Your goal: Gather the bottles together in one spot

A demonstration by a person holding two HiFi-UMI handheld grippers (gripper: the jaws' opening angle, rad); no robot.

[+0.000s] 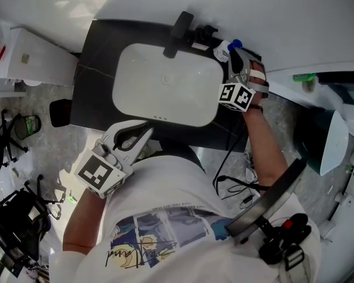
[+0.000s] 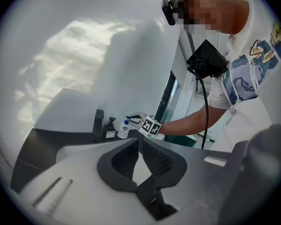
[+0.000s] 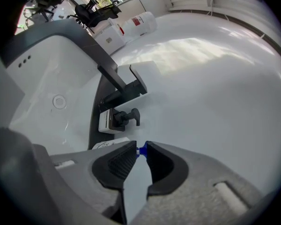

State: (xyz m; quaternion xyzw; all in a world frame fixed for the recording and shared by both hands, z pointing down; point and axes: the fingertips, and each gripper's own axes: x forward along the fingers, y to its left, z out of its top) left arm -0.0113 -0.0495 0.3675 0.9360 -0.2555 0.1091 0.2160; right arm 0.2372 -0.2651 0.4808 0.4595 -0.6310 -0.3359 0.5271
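Note:
A white bottle (image 1: 223,52) with a blue pump cap (image 3: 141,150) stands at the counter's back right corner, right next to a black pump bottle (image 3: 118,119) by the faucet (image 3: 116,78). My right gripper (image 3: 141,150) is at that blue cap, its tips slightly apart on either side of it, and I see no pad pressing on it. From the left gripper view, the white bottle (image 2: 123,130) and the black bottle (image 2: 111,127) stand side by side, with the right gripper (image 2: 134,121) over them. My left gripper (image 2: 139,141) hangs shut and empty at the front edge of the sink (image 1: 165,81).
The black counter (image 1: 97,69) ends against a white wall behind the faucet (image 1: 178,31). A white cabinet (image 1: 29,55) stands to the left and office chairs (image 1: 17,128) further left. Cables (image 1: 230,175) hang at the counter's front right.

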